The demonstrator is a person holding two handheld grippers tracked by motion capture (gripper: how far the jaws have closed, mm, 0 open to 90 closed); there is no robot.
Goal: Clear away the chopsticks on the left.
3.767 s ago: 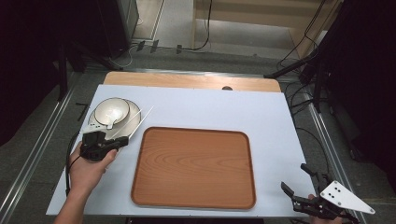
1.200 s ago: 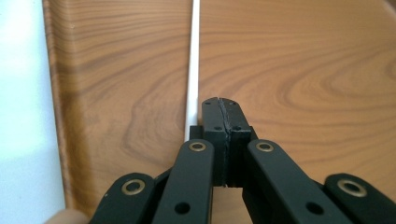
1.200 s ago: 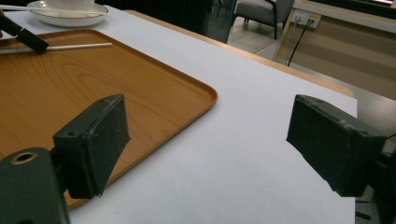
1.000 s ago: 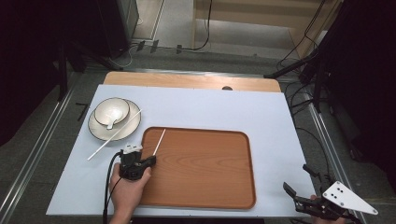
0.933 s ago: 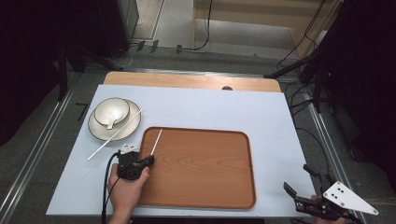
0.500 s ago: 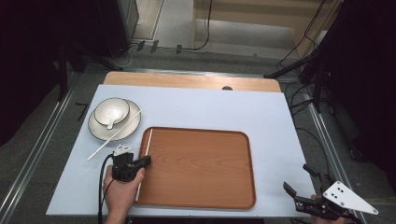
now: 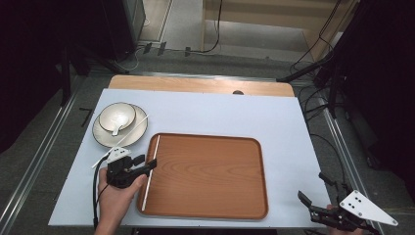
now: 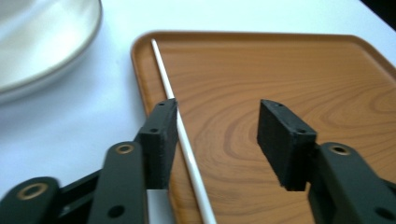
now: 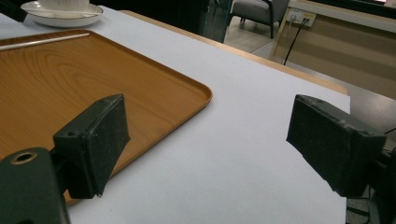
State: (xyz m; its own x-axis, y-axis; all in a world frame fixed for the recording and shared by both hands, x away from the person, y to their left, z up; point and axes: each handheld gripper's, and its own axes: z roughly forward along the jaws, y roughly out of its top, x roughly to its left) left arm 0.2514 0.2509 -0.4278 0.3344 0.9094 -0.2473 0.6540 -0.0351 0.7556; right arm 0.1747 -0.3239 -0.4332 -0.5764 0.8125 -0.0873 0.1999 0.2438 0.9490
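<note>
The left claw (image 7: 147, 164) hovers at the left edge of the wooden tray (image 7: 210, 196), its jaws apart after just having been opening. A white chopstick (image 7: 150, 171) lies flat inside the tray along that left rim, running from the far corner toward the near one. In the left gripper view the chopstick (image 8: 180, 126) passes just beside the inner face of the left jaw, while the right jaw stands well clear of it over the tray's wood (image 8: 289, 70); nothing is pinched between them.

A second white chopstick (image 7: 138, 122) rests tilted across the plate (image 7: 105, 137), beside the bowl (image 7: 117, 115) that sits on it; its lower end seems to reach the tabletop (image 7: 220, 112) behind the hand, though that part is hard to make out.

The right claw (image 7: 315, 196) sits at the near right corner of the tabletop, jaws wide apart and holding nothing, well away from the tray (image 9: 70, 60).
</note>
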